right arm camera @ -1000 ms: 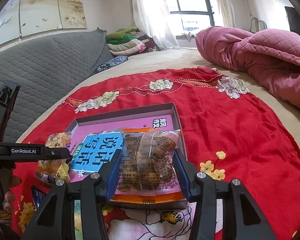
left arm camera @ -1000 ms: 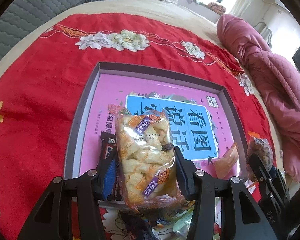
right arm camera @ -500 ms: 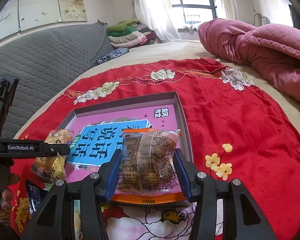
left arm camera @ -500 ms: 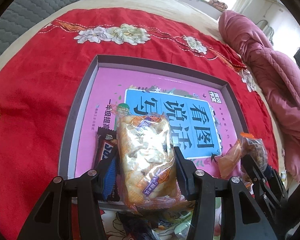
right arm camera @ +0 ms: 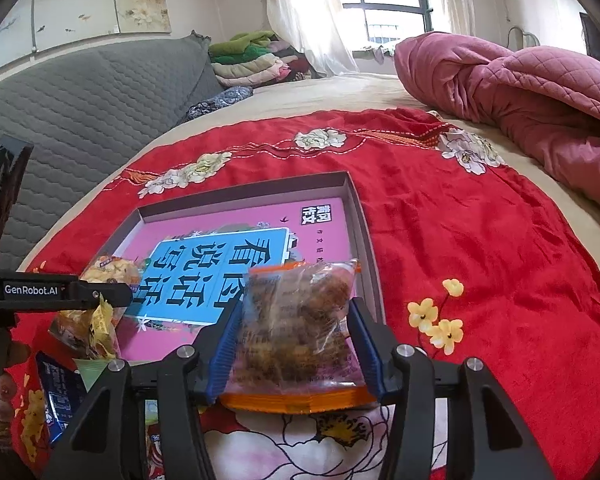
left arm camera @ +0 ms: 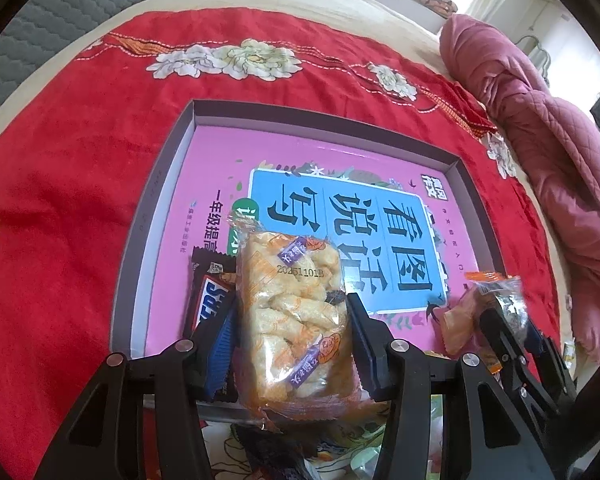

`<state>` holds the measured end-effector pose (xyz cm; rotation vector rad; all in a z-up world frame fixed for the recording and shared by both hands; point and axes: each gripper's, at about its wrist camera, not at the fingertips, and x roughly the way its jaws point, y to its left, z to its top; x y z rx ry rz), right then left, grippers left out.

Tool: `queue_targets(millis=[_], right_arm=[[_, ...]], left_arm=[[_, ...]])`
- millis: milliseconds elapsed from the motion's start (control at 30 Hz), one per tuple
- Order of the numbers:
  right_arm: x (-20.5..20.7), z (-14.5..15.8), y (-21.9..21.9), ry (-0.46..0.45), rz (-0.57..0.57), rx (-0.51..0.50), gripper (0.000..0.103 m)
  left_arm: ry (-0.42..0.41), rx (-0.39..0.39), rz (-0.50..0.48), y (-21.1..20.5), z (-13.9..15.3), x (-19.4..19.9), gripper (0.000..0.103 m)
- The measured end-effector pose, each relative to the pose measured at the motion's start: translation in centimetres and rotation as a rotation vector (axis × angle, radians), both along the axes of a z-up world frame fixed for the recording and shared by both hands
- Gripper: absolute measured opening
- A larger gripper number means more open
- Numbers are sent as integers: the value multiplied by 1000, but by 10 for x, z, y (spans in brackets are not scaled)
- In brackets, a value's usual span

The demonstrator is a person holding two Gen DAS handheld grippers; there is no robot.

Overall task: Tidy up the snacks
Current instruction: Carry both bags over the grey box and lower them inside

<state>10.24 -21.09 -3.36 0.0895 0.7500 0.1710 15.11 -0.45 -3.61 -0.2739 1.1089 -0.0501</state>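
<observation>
While one chocolate bar (left arm camera: 208, 304) lies in the grey box (left arm camera: 160, 200), two grippers grip one packet each above it: left gripper (left arm camera: 292, 340) a puffed-snack packet (left arm camera: 292, 312), right gripper (right arm camera: 294, 354) a brown-pastry packet (right arm camera: 296, 320).

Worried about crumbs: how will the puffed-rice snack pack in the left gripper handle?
The puffed-rice snack pack probably weighs little, being airy pieces in thin film. It likely crushes under hard squeezing. The glossy wrapper may slip between the left gripper pads.
</observation>
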Motion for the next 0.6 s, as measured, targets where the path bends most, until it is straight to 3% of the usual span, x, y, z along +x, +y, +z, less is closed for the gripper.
queue_targets(millis=[600], right_arm=[[-3, 7, -8, -27, -21, 21, 63]], left_arm=[[-18, -24, 14, 7, 13, -2, 53]])
